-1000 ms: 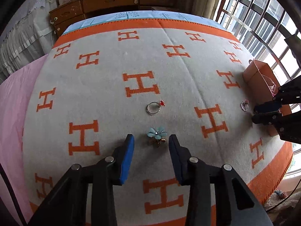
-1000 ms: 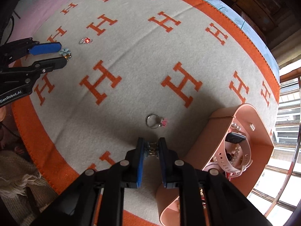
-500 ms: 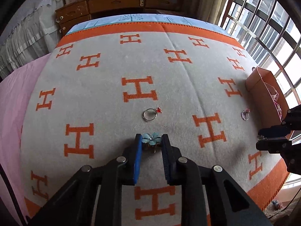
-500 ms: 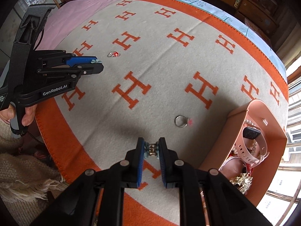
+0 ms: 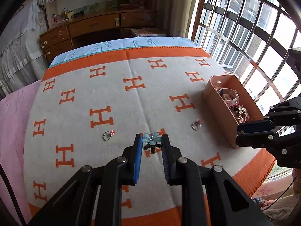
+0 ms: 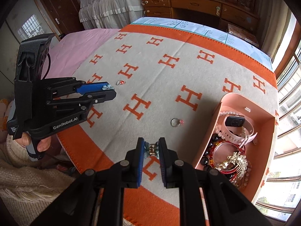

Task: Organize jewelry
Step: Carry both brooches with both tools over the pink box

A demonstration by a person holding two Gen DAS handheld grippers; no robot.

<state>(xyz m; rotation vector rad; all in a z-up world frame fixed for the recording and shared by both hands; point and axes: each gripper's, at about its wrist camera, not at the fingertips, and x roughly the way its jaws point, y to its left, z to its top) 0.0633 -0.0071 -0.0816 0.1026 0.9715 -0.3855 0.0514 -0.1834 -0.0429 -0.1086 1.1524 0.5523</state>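
Lifted flower brooch (image 5: 151, 139) pinched between left tongs (image 5: 151, 146)

"GenRobot.AI" in white on left gripper (image 6: 110, 91) body; orange "H" letters across blanket (image 6: 165, 86).

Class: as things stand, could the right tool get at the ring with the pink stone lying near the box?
Probably not yet: the right tool is already shut on a small clip. The pink-stone ring lies uncovered on the blanket.
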